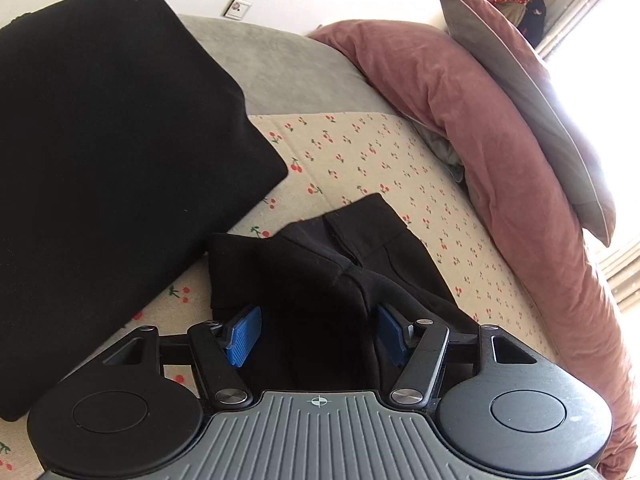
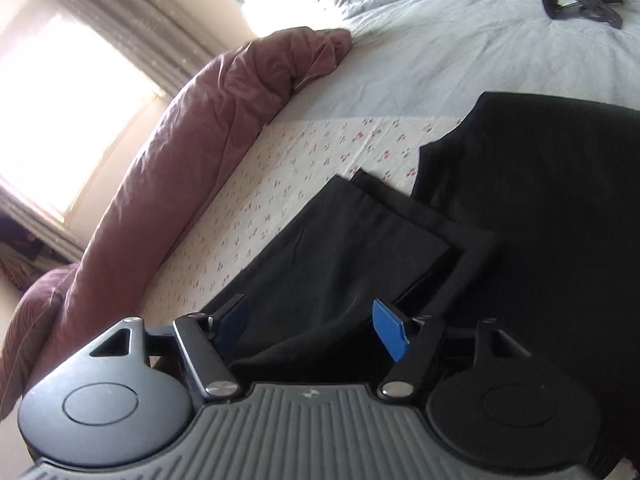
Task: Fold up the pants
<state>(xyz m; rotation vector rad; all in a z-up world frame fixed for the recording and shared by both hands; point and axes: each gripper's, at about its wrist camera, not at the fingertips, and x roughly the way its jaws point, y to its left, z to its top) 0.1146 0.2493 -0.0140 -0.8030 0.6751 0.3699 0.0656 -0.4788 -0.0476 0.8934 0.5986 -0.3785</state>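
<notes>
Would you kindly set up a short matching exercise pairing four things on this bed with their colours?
Things:
1. pants
2. duvet
3. cherry-print sheet
4. gripper pads

Colours:
A. blue
B. dusty pink
C. black
D. cream with small red cherries

Right pairs: 1-C, 2-B, 3-D, 4-A
</notes>
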